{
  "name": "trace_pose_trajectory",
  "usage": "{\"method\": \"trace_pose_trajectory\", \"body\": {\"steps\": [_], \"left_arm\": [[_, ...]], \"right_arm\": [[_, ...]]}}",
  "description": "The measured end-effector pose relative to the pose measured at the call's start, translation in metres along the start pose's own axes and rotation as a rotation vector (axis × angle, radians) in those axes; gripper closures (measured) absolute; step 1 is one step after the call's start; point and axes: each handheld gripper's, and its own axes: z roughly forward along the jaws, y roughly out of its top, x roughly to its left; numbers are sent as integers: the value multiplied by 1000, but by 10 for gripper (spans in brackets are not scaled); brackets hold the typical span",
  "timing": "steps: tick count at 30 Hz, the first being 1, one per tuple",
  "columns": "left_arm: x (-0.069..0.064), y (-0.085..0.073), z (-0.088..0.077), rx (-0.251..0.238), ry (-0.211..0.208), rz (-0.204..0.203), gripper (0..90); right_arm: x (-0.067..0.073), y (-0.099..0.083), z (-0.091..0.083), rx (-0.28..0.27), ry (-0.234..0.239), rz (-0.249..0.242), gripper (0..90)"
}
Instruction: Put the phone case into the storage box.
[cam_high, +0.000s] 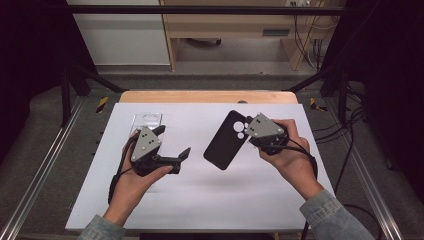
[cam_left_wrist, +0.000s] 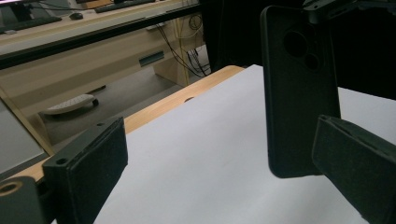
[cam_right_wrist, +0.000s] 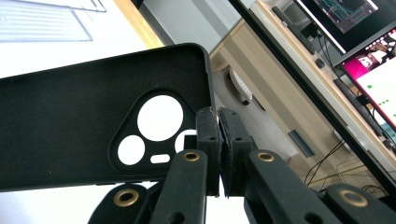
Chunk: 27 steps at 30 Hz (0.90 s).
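A black phone case (cam_high: 225, 142) with round camera cutouts hangs over the white sheet (cam_high: 200, 200), held by its camera-end edge. My right gripper (cam_high: 248, 125) is shut on that edge; in the right gripper view the two pads (cam_right_wrist: 217, 116) pinch the case's rim (cam_right_wrist: 70, 121) beside the cutouts. My left gripper (cam_high: 174, 141) stands open to the left of the case with nothing between its jaws. Through the left gripper view (cam_left_wrist: 224, 158) the black case (cam_left_wrist: 299, 93) stands upright ahead, apart from both pads. A clear phone case (cam_high: 147, 120) lies flat on the sheet behind the left gripper.
The white sheet covers a wooden table whose far edge (cam_high: 200, 96) shows. Black frame posts (cam_high: 67, 85) stand at the far corners, with cables (cam_high: 350, 125) along the right side. A wooden desk (cam_high: 225, 30) stands beyond the table.
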Motion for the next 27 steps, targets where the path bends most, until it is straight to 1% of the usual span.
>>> {"method": "trace_pose_trajectory", "body": {"steps": [3,5,6,8,18,21,27], "left_arm": [[-4,4,4,4,-11,2,32],[-6,5,7,3,-13,11,35],[-7,6,8,11,-24,3,35],[-9,6,11,16,-31,3,36],[-17,10,23,37,-67,11,38],[-19,11,26,40,-69,21,37],[-22,11,30,50,-68,6,37]], "right_arm": [[2,4,-2,-9,-2,-5,883],[3,6,-3,-13,-4,-15,883],[4,7,-3,-15,-5,-18,883],[5,9,-4,-17,-5,-27,883],[10,14,-3,-23,-7,-53,883],[12,15,-2,-25,-9,-63,883],[15,18,-4,-34,-13,-76,883]]}}
